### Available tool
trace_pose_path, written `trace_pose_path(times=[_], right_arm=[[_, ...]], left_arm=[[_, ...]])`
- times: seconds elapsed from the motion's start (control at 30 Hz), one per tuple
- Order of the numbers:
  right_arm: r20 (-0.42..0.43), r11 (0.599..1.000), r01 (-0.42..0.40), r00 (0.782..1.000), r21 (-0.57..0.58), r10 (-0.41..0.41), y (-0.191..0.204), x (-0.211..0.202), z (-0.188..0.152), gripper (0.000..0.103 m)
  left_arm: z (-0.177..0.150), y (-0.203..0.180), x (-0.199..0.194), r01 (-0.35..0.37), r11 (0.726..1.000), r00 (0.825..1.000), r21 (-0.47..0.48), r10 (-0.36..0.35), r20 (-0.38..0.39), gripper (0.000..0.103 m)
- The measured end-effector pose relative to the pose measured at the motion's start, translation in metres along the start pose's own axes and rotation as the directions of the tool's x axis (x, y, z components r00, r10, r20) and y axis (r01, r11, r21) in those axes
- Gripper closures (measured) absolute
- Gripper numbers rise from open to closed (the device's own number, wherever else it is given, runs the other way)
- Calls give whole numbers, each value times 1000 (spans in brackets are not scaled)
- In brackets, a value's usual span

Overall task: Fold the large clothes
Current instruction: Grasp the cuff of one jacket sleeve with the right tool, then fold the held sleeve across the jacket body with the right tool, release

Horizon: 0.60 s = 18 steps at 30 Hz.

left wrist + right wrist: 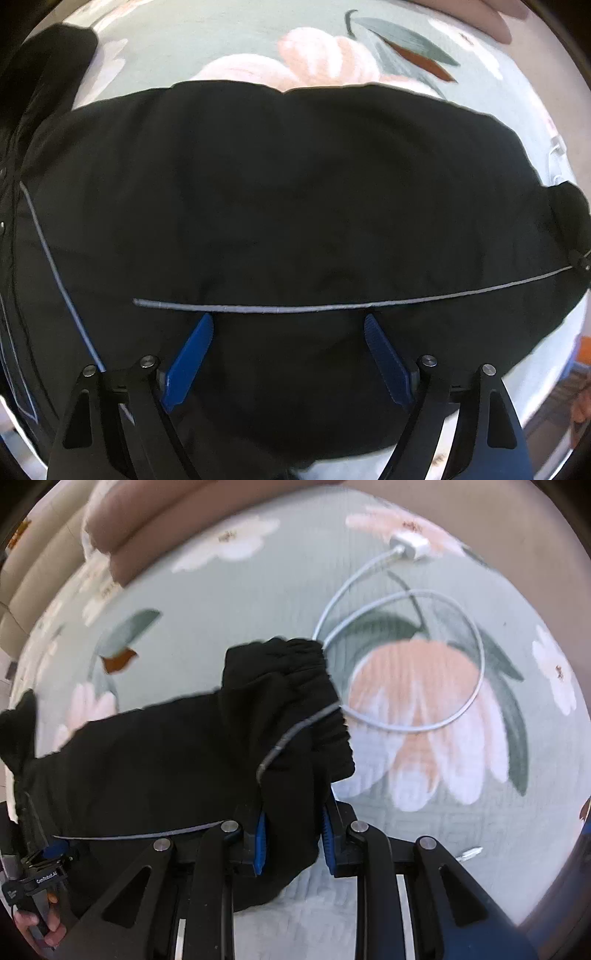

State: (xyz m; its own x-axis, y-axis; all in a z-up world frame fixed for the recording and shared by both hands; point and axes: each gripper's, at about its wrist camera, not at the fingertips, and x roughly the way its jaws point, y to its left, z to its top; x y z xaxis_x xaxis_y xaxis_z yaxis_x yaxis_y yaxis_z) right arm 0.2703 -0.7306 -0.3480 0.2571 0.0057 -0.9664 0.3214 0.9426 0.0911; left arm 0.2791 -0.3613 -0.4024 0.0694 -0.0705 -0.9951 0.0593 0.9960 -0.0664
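My right tool [291,834] is pinched on the sleeve [295,701] of the one black jacket [288,192], which lies on the flowered bed [221,602]. My left tool [288,332] hangs wide open above it, holding nothing. I reckon the sleeve's cuff, at frame centre, could snag the one white charger cable [476,686] touching it and drag its plug [408,544] along.

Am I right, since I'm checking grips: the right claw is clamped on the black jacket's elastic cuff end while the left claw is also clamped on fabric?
Not quite. The left claw is open, its blue fingers spread over the black jacket, as the left wrist view shows. The right claw is indeed clamped on the sleeve near the elastic cuff.
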Motion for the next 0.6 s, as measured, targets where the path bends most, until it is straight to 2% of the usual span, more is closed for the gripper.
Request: trace_pose_path(times=[0.07,0.13,0.3,0.43,0.6], right_arm=[[-11,1000,-6,1000,12,6,0,8,4,76],[-17,999,-23,1000,27,23,-1,7,6,76],[40,999,-37,998,-37,39,11,-27,1,76],[83,992,-69,993,-109,78,51,-61,-5,76],[111,969,-113,984,-219,139,129,-93,-27,76]], left_arm=[[0,-6,-2,-19,1000,1000,17,19,-5,16],[-3,-2,-8,6,1000,1000,9,-6,1,16],[-28,25,-44,49,998,997,-30,-48,60,17],[-59,63,-76,61,995,993,-80,-52,107,17],[-102,135,-105,54,985,987,-161,-28,157,17]])
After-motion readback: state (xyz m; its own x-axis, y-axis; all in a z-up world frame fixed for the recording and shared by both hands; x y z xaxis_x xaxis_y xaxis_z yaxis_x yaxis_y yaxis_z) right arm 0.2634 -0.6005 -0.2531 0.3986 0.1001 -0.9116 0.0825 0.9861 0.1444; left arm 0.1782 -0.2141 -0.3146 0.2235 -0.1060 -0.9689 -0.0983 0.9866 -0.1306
